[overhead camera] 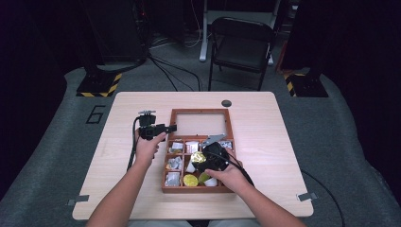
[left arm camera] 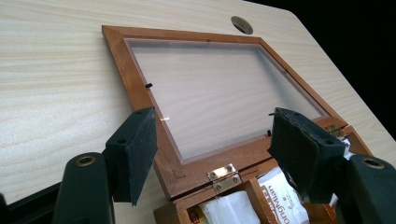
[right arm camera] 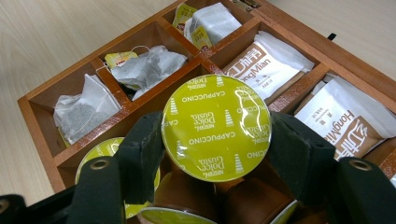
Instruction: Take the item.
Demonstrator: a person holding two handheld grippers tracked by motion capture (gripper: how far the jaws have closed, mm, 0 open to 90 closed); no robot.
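**Capsule lifted from the box**

Over the table's left, the left gripper (overhead camera: 171, 127) hovers open beside the glass lid (left arm camera: 219, 93). Rightward, the right gripper (right arm camera: 217, 140) clamps a coffee capsule (right arm camera: 216, 127) above the wooden box (overhead camera: 166, 182). Next, probably: carry it clear and set it down.

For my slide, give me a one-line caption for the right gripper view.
Right gripper clamps a yellow-green cappuccino capsule above the wooden box of tea bags and sachets.
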